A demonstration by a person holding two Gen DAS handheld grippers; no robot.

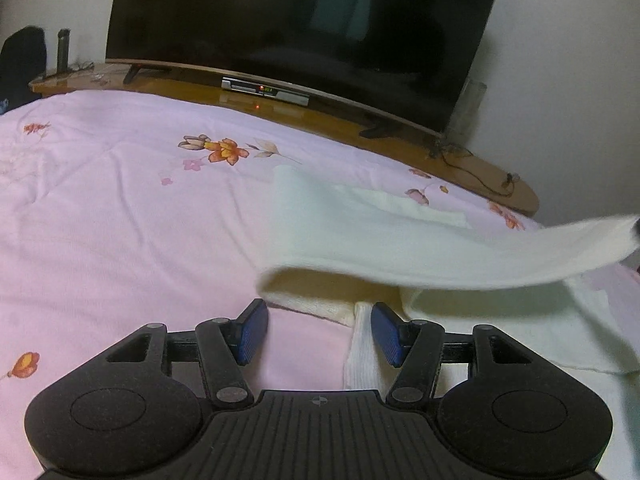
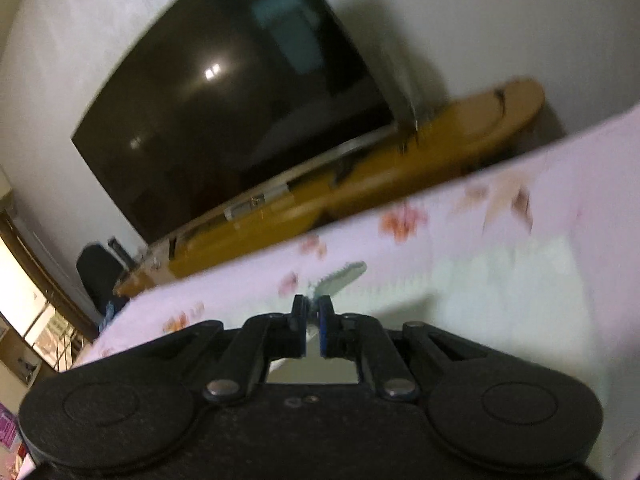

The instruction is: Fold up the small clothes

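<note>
While spread on the pink flowered bedspread (image 1: 120,208), the white garment (image 1: 360,240) lies ahead and to the right of the left gripper (image 1: 316,330), with one part raised off the bed.

Garment, position: a lifted band of it crosses the right half of the left wrist view above the flat layers; a narrow white ribbed strip (image 1: 362,348) runs just inside the left gripper's right-hand pad.

Left gripper: jaws apart, about half open, blue pads facing each other; bare bedspread shows between them. Whether the ribbed strip touches the right-hand pad cannot be told.

Right gripper (image 2: 313,320): jaws together, pinching a thin edge of white cloth (image 2: 340,278), which sticks out past the fingertips; this view is motion-blurred.

Garment, appearance: white to cream, soft knit texture, several overlapping layers; the lifted band is smooth and taut, its far end leaving the right edge of the left wrist view.

Surroundings: a dark television (image 1: 304,28) stands on a wooden stand (image 1: 480,168) beyond the bed.
</note>
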